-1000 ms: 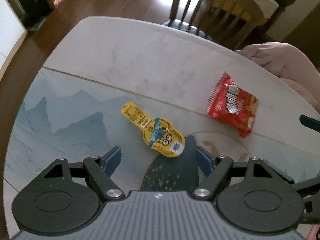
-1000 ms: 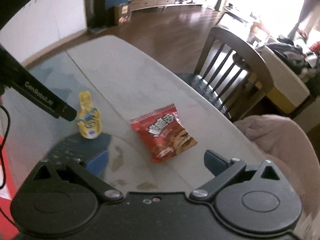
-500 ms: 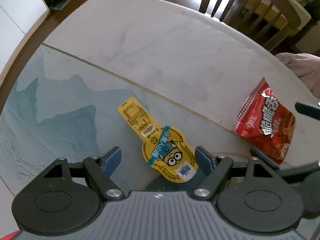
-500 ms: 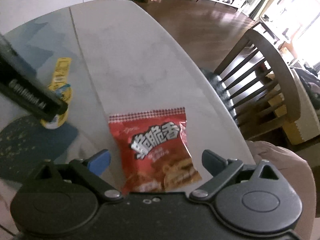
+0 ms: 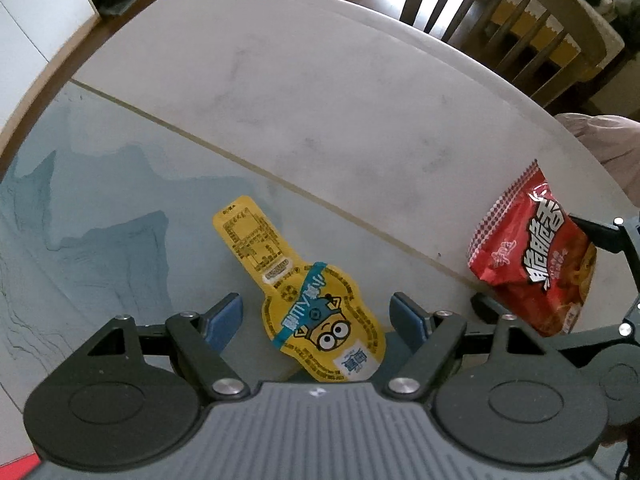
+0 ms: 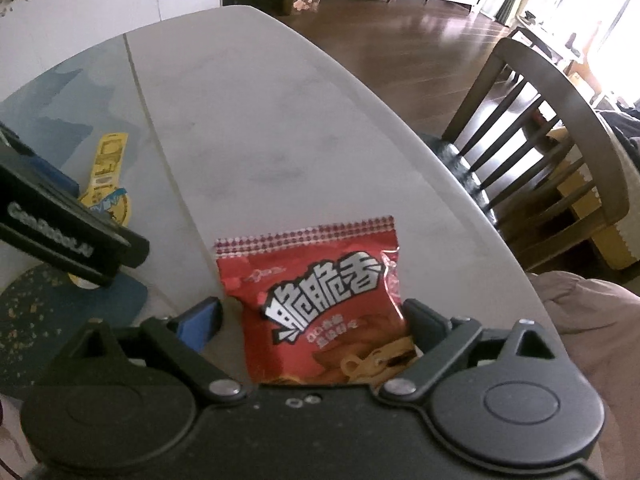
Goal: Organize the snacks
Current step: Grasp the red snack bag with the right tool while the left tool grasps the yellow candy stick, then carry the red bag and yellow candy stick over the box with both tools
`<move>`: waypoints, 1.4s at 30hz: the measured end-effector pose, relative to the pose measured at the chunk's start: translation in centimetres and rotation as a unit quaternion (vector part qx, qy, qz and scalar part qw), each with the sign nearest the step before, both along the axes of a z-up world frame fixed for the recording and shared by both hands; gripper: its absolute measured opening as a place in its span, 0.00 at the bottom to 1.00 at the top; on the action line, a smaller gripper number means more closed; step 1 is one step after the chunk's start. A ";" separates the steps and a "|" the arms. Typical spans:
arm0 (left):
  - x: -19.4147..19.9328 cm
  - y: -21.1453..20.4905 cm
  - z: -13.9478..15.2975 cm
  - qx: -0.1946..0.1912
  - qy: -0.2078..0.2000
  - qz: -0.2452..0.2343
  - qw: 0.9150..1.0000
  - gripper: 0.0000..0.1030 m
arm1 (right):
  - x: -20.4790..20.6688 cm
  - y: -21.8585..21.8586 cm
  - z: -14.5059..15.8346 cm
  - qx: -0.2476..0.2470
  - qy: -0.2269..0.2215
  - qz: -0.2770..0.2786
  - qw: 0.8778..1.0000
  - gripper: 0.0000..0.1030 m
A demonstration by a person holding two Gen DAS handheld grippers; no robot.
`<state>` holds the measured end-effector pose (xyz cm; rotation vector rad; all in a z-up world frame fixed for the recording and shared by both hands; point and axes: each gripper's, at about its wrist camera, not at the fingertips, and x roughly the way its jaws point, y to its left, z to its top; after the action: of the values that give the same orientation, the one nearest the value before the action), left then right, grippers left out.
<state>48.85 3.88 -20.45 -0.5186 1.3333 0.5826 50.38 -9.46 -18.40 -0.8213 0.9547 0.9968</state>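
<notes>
Pale marble worktop (image 5: 320, 92) fills both views, a wooden chair (image 6: 552, 128) at upper right. Left gripper (image 5: 318, 316) fingers stand open astride a yellow minion-print pouch (image 5: 320, 320) at lower centre. Right gripper (image 6: 312, 320) fingers are closing around a red snack bag (image 6: 320, 292) with white Chinese lettering; "GenRobot.AI" marks the left gripper's side.

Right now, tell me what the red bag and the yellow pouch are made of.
Red bag: probably thin plastic film, glossy; it crinkles, catches highlights and has a serrated sealed top edge.
Yellow pouch: looks like flat printed plastic or foil laminate with a smooth sheen, die-cut to a bottle shape; which of the two is unclear.
</notes>
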 end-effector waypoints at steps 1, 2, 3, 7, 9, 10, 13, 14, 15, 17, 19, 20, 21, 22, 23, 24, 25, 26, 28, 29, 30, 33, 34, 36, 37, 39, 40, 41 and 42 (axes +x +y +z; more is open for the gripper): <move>0.0 -0.1 0.0 0.002 0.000 0.002 1.000 0.78 | 0.0 0.0 0.0 0.002 0.002 -0.002 1.000 0.89; -0.1 -0.3 -0.1 0.004 0.000 0.002 1.000 0.78 | 0.0 -0.2 0.1 0.006 0.009 -0.004 1.000 0.87; -0.2 -0.5 -0.1 0.008 -0.001 0.002 1.000 0.78 | -0.1 -0.3 0.1 0.008 0.014 -0.005 1.000 0.86; -0.2 -2.0 -0.1 0.028 0.004 -0.016 0.999 0.76 | -1.1 -0.7 0.4 0.012 0.023 -0.002 1.000 0.78; -0.4 -2.2 0.1 0.032 -0.002 -0.028 0.999 0.70 | -1.5 -1.0 0.5 0.014 0.022 -0.005 1.000 0.74; -0.5 -2.4 0.2 0.033 -0.004 -0.035 0.999 0.67 | -1.7 -1.2 0.6 0.016 0.023 -0.008 1.000 0.73; -0.7 -2.6 0.5 0.027 -0.002 -0.047 0.999 0.61 | -2.8 -1.7 0.6 0.019 0.027 -0.019 0.999 0.73; -0.9 -2.6 0.6 0.027 -0.002 -0.051 0.998 0.61 | -3.1 -1.9 0.6 0.019 0.027 -0.023 0.999 0.73; -1.2 -2.5 0.6 0.027 -0.002 -0.055 0.998 0.61 | -3.6 -2.2 0.7 0.021 0.029 -0.032 0.999 0.72; -1.8 -2.3 0.7 0.027 -0.003 -0.064 0.998 0.61 | -4.3 -2.9 0.9 0.026 0.036 -0.060 0.997 0.72; -2.5 -1.8 0.7 0.023 -0.002 -0.068 0.997 0.61 | -4.9 -3.6 1.0 0.027 0.046 -0.098 0.994 0.72; -3.0 -1.1 0.6 0.019 -0.003 -0.068 0.998 0.57 | -5.3 -3.9 1.0 0.027 0.049 -0.108 0.993 0.72; -3.4 -1.0 0.8 0.019 -0.004 -0.068 0.997 0.50 | -5.8 -4.2 1.1 0.027 0.053 -0.119 0.991 0.72; -3.6 -0.8 0.9 0.015 -0.001 -0.070 0.997 0.50 | -6.2 -4.5 1.2 0.025 0.057 -0.130 0.990 0.72; -4.1 -0.7 0.9 0.007 -0.001 -0.067 0.998 0.50 | -6.6 -4.8 1.2 0.024 0.061 -0.140 0.988 0.72; -4.6 -0.5 1.0 0.000 -0.004 -0.064 0.998 0.50 | -7.1 -5.2 1.4 0.023 0.065 -0.150 0.986 0.72; -5.0 -0.6 1.0 -0.002 -0.004 -0.065 0.998 0.50 | -7.6 -5.5 1.6 0.024 0.067 -0.160 0.985 0.72; -5.4 -0.7 1.0 0.004 0.000 -0.071 0.997 0.50 | -8.0 -5.7 1.7 0.024 0.070 -0.165 0.983 0.72; -6.1 -0.8 1.0 0.007 0.003 -0.078 0.997 0.50 | -9.2 -6.3 2.0 0.021 0.073 -0.173 0.982 0.72; -6.5 -0.7 1.1 0.000 0.000 -0.078 0.997 0.50 | -9.6 -6.5 2.2 0.020 0.071 -0.177 0.981 0.72; -7.0 -0.7 1.2 -0.006 -0.003 -0.078 0.997 0.50 | -10.2 -6.6 2.4 0.018 0.070 -0.184 0.980 0.72; -8.1 -0.8 1.9 -0.006 -0.007 -0.082 0.997 0.50 | -11.7 -7.3 3.0 0.021 0.075 -0.204 0.976 0.72; -8.4 -0.8 2.3 -0.007 -0.011 -0.083 0.996 0.50 | -12.1 -7.6 3.4 0.023 0.078 -0.212 0.974 0.72; -9.2 -0.6 3.3 -0.010 -0.023 -0.084 0.996 0.50 | -13.0 -7.8 4.1 0.028 0.079 -0.220 0.972 0.72; -9.3 -0.6 3.9 -0.006 -0.031 -0.086 0.996 0.50 | -13.5 -8.0 4.6 0.030 0.078 -0.225 0.971 0.72; -9.5 -0.6 5.2 -0.001 -0.051 -0.092 0.994 0.50 | -14.3 -8.5 5.5 0.035 0.076 -0.237 0.968 0.72; -9.8 -0.5 5.9 -0.001 -0.059 -0.094 0.994 0.50 | -14.8 -8.6 6.2 0.039 0.072 -0.240 0.967 0.72; -10.0 -0.6 6.7 0.000 -0.068 -0.099 0.993 0.50 | -14.9 -8.5 6.6 0.041 0.066 -0.243 0.967 0.72; -10.2 -0.8 7.5 0.002 -0.075 -0.104 0.992 0.50 | -15.3 -8.7 7.4 0.042 0.058 -0.248 0.966 0.72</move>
<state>38.65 3.08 -12.94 -0.4055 1.2246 0.3666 35.04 -18.14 -10.97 -0.4208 1.1404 0.6474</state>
